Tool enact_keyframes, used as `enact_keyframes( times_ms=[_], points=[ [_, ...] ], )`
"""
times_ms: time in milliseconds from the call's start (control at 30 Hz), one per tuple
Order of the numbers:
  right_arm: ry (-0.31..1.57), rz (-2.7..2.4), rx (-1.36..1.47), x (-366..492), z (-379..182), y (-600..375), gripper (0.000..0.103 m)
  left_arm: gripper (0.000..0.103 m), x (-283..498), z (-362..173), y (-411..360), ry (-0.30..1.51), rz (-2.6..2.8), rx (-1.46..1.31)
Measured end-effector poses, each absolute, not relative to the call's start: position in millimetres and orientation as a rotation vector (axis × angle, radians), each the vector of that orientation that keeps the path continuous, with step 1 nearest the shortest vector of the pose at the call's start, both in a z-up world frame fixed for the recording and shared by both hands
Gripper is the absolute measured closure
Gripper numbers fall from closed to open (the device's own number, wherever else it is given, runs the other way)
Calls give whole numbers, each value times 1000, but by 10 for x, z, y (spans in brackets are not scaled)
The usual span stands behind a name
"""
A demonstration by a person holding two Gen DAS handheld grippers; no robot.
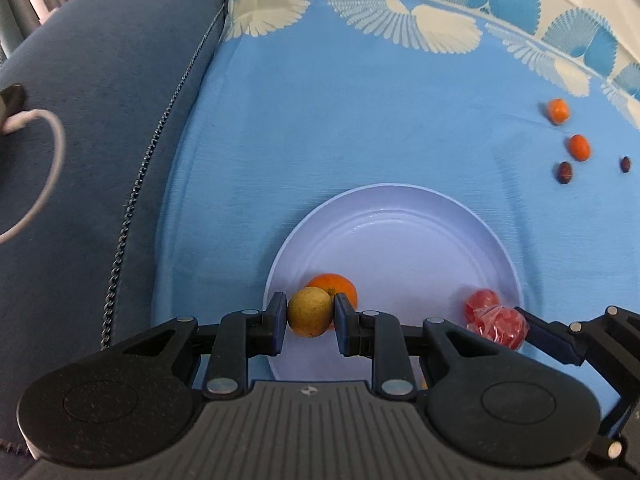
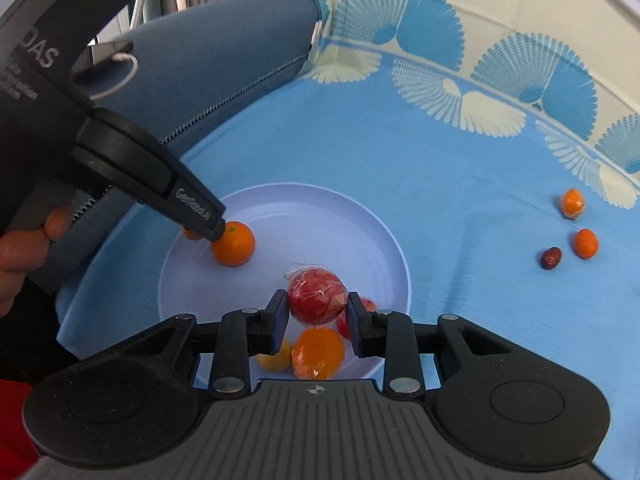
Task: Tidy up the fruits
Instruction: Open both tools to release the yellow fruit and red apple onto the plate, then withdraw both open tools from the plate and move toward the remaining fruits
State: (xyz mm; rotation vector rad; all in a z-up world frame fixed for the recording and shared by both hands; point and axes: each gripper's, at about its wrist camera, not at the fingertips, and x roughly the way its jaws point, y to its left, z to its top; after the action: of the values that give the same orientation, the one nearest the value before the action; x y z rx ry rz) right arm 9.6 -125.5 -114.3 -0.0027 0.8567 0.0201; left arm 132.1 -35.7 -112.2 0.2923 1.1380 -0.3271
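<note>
My left gripper (image 1: 310, 318) is shut on a round yellow-brown fruit (image 1: 310, 312) over the near left part of the white plate (image 1: 400, 216). An orange (image 1: 334, 286) lies on the plate just behind it. My right gripper (image 2: 317, 307) is shut on a red fruit in clear wrap (image 2: 316, 296) above the plate (image 2: 384, 232); it also shows in the left wrist view (image 1: 500, 322). Another red fruit (image 1: 480, 300) lies beside it. In the right wrist view an orange (image 2: 233, 243), a wrapped orange fruit (image 2: 318, 352) and a yellow fruit (image 2: 276, 356) lie on the plate.
Two small oranges (image 1: 558, 111) (image 1: 579, 147) and two dark red dates (image 1: 565, 172) (image 1: 625, 164) lie on the blue cloth to the right. A dark blue cushion (image 1: 100, 140) with a zipper lies left, with a white cable (image 1: 44, 168) on it.
</note>
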Motion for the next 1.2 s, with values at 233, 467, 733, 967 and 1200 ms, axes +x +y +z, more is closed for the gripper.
enact_keyframes(
  times_ms=[233, 467, 733, 967, 1200],
  points=[
    [893, 46, -24, 320, -1264, -1215, 54, 2, 1356, -1051, -386, 1053, -321, 283],
    [851, 22, -51, 137, -971, -1237, 10, 0, 1117, -807, -200, 1038, -341, 283],
    [880, 26, -40, -501, -757, -1081, 3, 0, 566, -550, 130, 1046, -321, 261],
    [752, -35, -63, -906, -459, -1003, 1, 0, 167, -327, 218, 995, -286, 281],
    [672, -77, -32, -1258, -296, -1034, 1, 0, -137, -175, 235, 969, -285, 273]
  ],
)
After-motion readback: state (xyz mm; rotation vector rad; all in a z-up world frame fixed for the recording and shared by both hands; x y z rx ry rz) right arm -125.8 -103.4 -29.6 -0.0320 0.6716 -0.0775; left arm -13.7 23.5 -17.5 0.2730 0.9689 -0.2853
